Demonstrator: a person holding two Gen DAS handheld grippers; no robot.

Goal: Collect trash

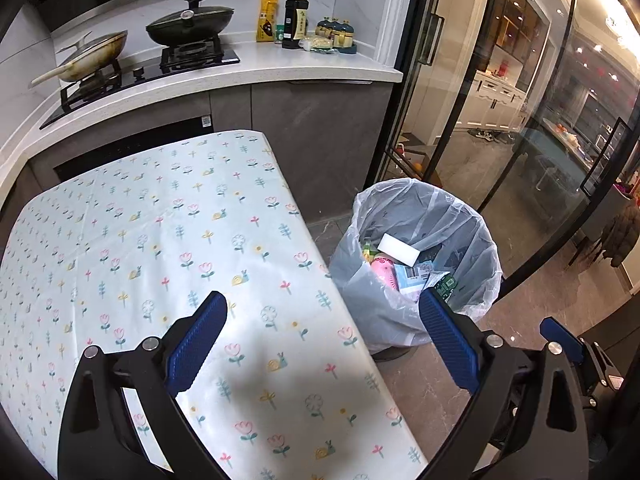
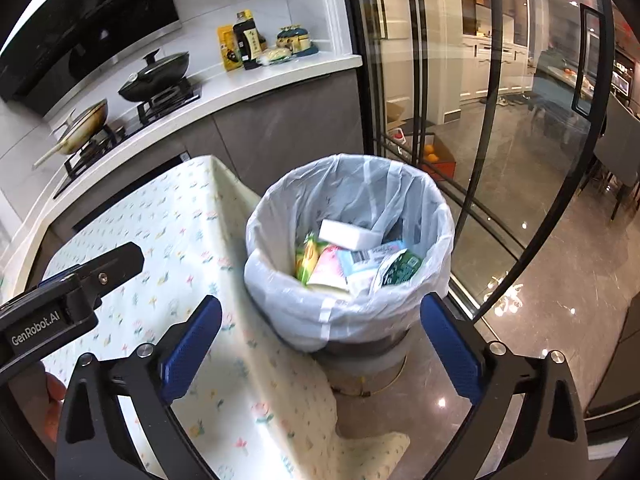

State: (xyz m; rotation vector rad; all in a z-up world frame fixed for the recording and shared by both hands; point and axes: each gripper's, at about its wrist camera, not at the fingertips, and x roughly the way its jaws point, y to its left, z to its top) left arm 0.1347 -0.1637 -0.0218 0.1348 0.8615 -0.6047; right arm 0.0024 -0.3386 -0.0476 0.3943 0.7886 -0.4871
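A trash bin [image 1: 472,216] lined with a clear plastic bag stands on the floor at the table's right edge; it also shows in the right wrist view [image 2: 280,280]. Inside lie a white sponge block [image 2: 348,234], a pink packet [image 2: 328,266], a yellow-green wrapper [image 2: 308,256] and other packets. The white block [image 1: 400,246] shows in the left wrist view too. My left gripper [image 1: 324,308] is open and empty over the table's right edge. My right gripper [image 2: 320,312] is open and empty, just above the bin's near rim.
The table [image 1: 160,240] has a flower-patterned cloth. Behind it runs a kitchen counter [image 1: 280,68] with a stove, two pans [image 1: 188,24] and bottles [image 1: 294,20]. Glass sliding doors [image 2: 500,120] stand right of the bin. The left gripper's body [image 2: 60,304] shows at the right view's left.
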